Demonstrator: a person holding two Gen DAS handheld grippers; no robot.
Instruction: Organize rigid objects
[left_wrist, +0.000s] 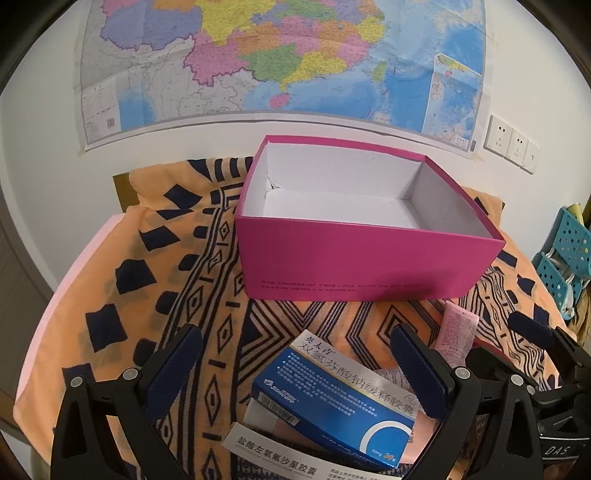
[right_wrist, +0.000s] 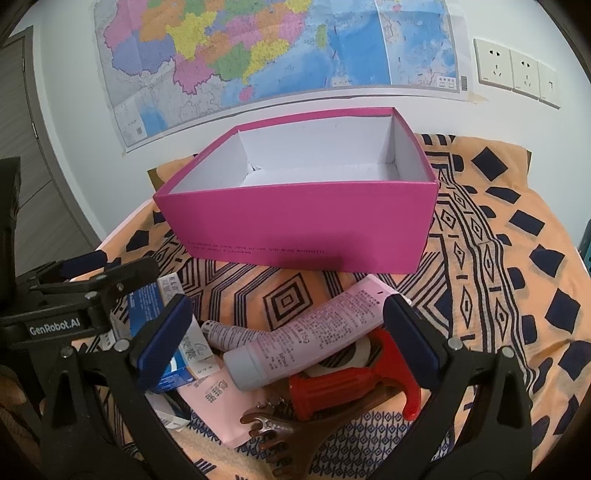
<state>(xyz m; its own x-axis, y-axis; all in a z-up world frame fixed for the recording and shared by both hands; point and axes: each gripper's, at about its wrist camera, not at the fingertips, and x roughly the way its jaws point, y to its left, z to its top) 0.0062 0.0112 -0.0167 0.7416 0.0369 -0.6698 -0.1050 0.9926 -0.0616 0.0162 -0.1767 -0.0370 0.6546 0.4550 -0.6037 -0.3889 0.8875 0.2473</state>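
Patterned cloth (right_wrist: 517, 258) (orange, black) under a wall map (left_wrist: 258, 62).

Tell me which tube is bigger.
The pink tube between the right tongs is bigger. The lilac tube beside its cap end is thinner and partly hidden under it.

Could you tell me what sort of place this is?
Probably a room in a home: a wall map above wall sockets, and a patterned cloth covering the table under a pink box.
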